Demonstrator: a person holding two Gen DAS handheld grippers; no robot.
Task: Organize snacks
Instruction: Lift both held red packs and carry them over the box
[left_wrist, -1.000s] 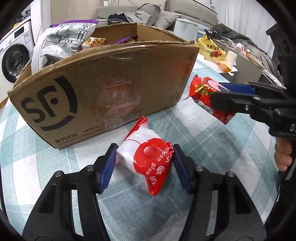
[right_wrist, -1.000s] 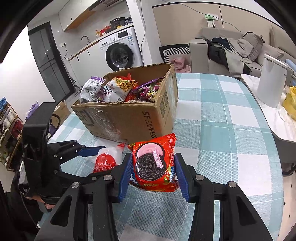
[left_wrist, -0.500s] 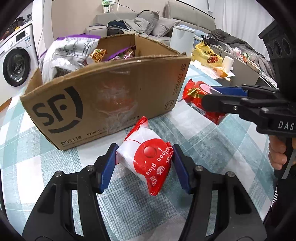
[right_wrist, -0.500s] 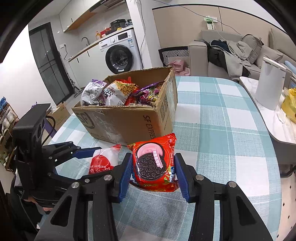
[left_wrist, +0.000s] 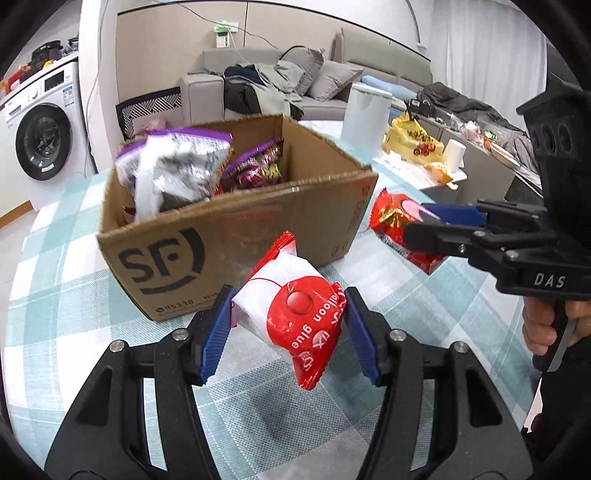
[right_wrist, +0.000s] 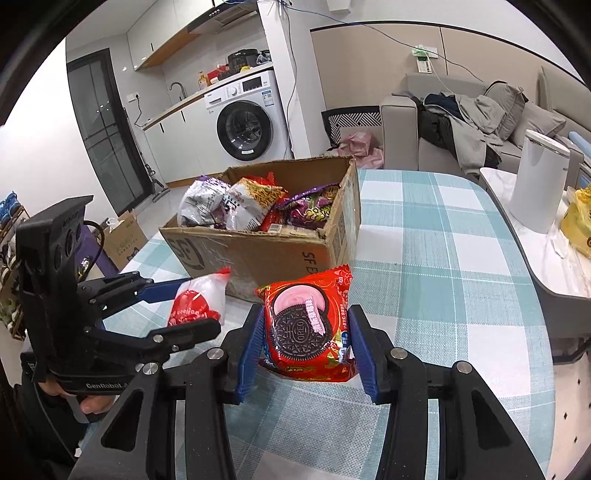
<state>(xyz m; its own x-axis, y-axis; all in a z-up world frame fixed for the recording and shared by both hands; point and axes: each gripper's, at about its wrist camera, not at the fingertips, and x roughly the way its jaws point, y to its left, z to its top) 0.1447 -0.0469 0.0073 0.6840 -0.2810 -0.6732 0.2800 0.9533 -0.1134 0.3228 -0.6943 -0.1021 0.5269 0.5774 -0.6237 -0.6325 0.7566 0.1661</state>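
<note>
Snack bags (right_wrist: 255, 208) inside open cardboard box (right_wrist: 280, 254)

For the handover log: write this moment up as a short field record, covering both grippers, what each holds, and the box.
left gripper: shut on the red-and-white packet, held above the table
right gripper: shut on the Oreo packet, also off the table
cardboard box: open, on the checked tablecloth, snack bags already inside
position: both packets in front of the box, not yet in it
</note>
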